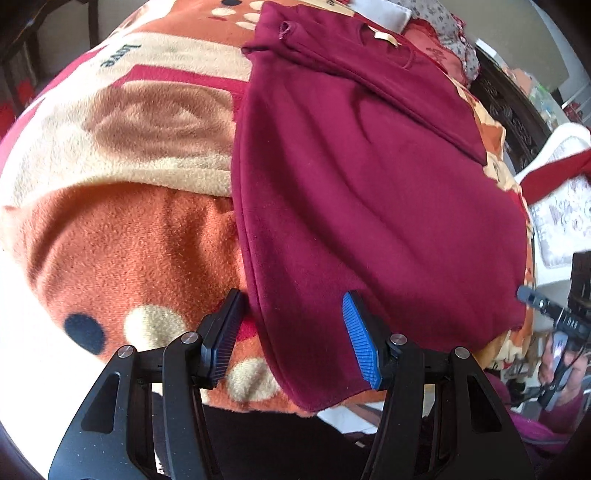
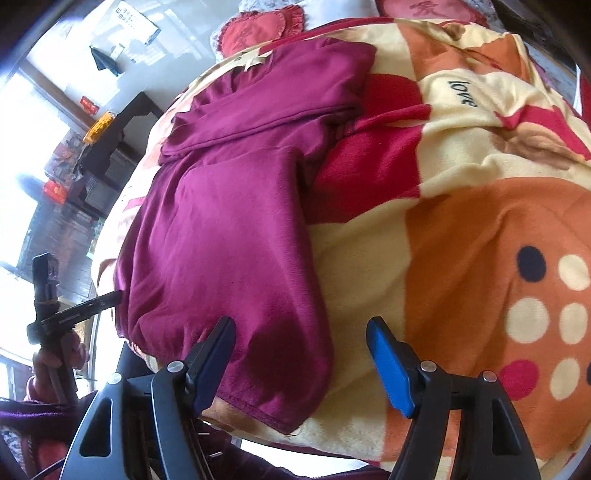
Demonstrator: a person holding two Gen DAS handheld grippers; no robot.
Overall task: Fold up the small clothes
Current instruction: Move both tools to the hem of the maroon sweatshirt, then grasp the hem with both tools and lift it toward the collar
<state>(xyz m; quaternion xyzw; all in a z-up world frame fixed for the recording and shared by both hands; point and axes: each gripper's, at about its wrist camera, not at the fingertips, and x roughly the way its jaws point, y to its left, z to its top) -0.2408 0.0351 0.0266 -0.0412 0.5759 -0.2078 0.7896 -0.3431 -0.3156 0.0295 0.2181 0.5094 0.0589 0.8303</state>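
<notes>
A maroon garment lies flat on a patterned blanket, its sleeves folded across the upper part. My left gripper is open, its jaws on either side of the garment's near left hem corner, just above the cloth. In the right wrist view the same garment lies lengthwise. My right gripper is open over the garment's near right hem corner, holding nothing. The other gripper shows at the left edge of the right wrist view and at the right edge of the left wrist view.
The orange, cream and red blanket covers a bed and drops off at the near edge. Red heart-shaped cushions lie at the head. Dark wooden furniture stands beside the bed.
</notes>
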